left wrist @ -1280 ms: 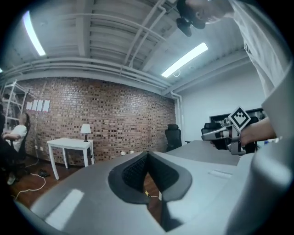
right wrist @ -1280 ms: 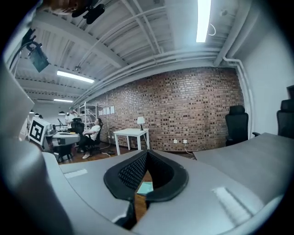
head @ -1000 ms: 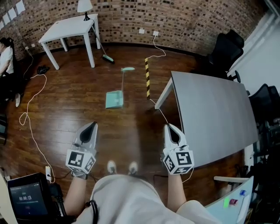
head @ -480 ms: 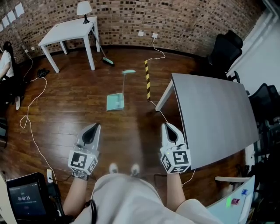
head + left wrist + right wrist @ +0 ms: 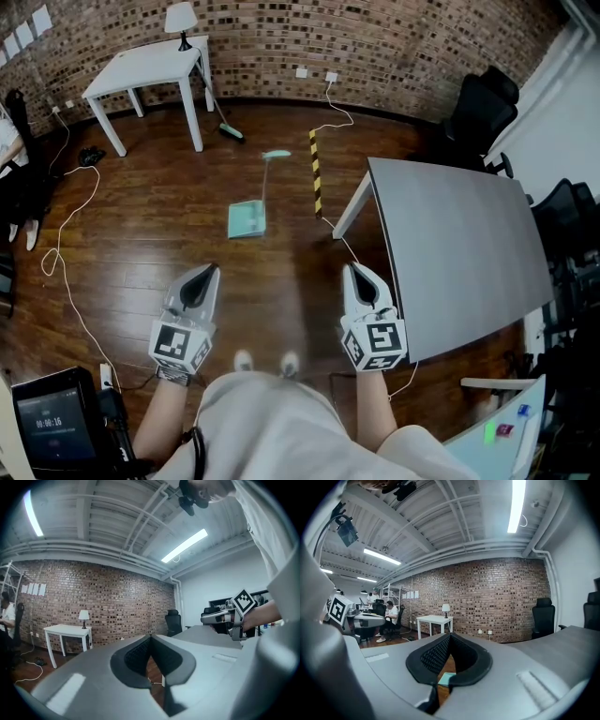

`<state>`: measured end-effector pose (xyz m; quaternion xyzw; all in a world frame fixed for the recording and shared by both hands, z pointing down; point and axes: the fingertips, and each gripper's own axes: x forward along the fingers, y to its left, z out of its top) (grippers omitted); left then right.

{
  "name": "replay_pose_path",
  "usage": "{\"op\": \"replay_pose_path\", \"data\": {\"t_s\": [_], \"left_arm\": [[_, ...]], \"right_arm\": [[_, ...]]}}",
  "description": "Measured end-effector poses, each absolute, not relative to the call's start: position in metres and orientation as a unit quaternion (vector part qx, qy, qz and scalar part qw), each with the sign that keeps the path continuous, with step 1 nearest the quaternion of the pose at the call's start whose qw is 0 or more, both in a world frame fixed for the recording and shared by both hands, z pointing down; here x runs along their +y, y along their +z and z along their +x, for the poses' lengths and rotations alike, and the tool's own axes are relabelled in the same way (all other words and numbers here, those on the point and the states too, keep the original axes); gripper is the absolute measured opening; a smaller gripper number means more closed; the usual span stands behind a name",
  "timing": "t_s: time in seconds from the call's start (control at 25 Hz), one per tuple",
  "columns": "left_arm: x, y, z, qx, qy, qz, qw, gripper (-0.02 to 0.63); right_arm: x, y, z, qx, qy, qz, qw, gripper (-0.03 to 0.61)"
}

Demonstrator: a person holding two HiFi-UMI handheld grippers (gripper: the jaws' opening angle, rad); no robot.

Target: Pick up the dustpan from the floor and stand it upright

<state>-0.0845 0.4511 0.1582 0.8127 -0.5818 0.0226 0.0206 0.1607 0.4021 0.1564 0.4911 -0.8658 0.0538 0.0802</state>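
Only one container is noted: a teal dustpan (image 5: 246, 219), lying flat on the wooden floor (image 5: 141, 216) near the room's centre. Its long handle runs toward the far brick wall, and whether anything lies in the pan cannot be made out. It sits well ahead of both grippers and touches neither. The left gripper (image 5: 206, 270) is held level with its jaws closed together on nothing. The right gripper (image 5: 350, 268) is likewise closed and empty, and part of the dustpan shows beyond its tips in the right gripper view. Each gripper carries one marker cube. The count gives two tables: a white table (image 5: 141, 66) at far left with one lamp (image 5: 180, 17) on it, and a grey table (image 5: 459, 244) at right. One broom (image 5: 231, 130) leans at the white table. Two black office chairs (image 5: 486, 103) stand at the right. One yellow-and-black striped strip (image 5: 316, 173) lies on the floor just right of the dustpan handle. One screen (image 5: 52, 422) at near left shows timer digits too small to read.
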Motion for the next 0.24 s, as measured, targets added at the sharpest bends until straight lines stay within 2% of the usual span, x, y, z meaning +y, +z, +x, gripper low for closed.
{"op": "replay_pose_path", "data": {"t_s": [0.24], "left_arm": [[0.4526, 0.1640, -0.0842, -0.586, 0.042, 0.809, 0.025, 0.000]], "right_arm": [[0.4064, 0.1589, 0.1582, -0.866, 0.054, 0.490, 0.084, 0.012]]}}
